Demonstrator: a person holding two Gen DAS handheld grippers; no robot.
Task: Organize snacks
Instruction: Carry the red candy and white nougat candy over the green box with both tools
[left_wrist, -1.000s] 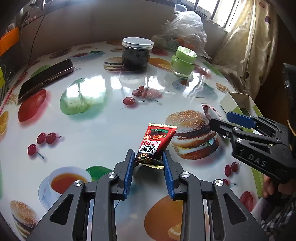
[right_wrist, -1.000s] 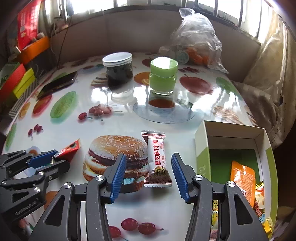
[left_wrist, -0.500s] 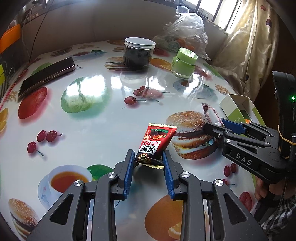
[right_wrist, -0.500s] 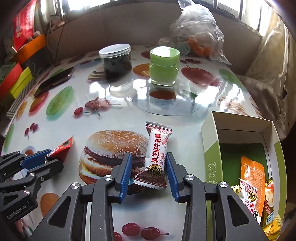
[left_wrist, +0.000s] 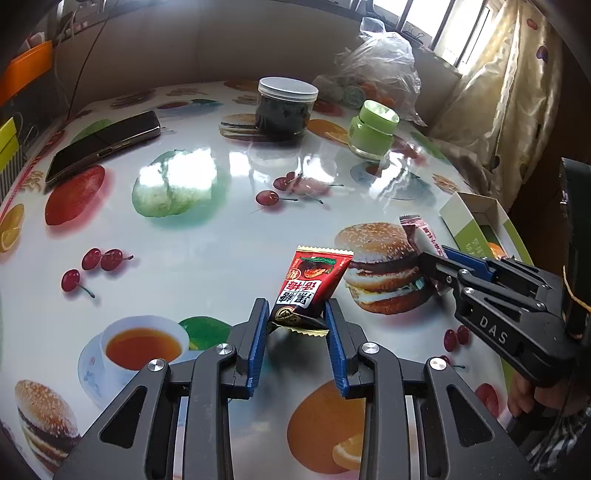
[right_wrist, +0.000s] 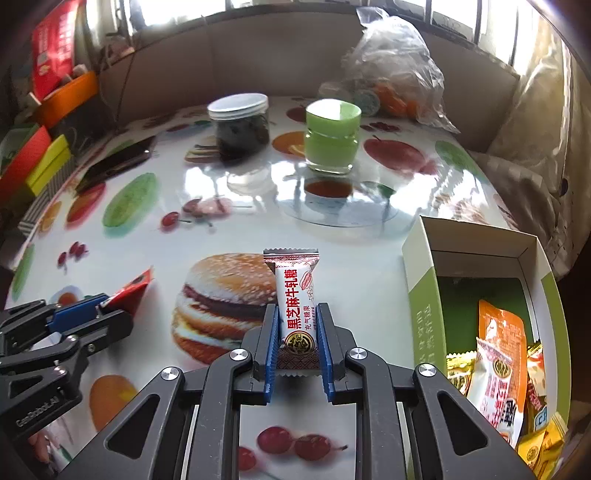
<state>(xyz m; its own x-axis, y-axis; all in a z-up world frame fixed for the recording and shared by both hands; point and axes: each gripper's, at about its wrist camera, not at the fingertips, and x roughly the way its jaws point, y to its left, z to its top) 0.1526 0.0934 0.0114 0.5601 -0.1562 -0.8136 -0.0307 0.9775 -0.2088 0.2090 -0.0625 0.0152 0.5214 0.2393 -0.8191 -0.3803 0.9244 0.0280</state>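
A red snack packet (left_wrist: 314, 273) sticks up from my left gripper (left_wrist: 295, 304), which is shut on its lower end just above the printed tablecloth. My right gripper (right_wrist: 297, 310) has its jaws closing, and their blue pads press both sides of a white candy packet (right_wrist: 295, 284) with red lettering, which stands upright. In the left wrist view the right gripper (left_wrist: 436, 258) sits to the right, over the burger print. The green and white box (right_wrist: 421, 295) at the right holds several wrapped snacks. My left gripper (right_wrist: 107, 302) shows at the left edge of the right wrist view.
A dark jar with a white lid (left_wrist: 286, 107), a green jar (left_wrist: 373, 133) and a crinkled plastic bag (left_wrist: 380, 74) stand at the back of the table. A phone (left_wrist: 103, 146) lies at the back left. Coloured boxes (right_wrist: 37, 162) are stacked beyond the left edge.
My right gripper's jaws came together around the white candy packet, which now stands upright between the pads. The left gripper kept still with the red packet.
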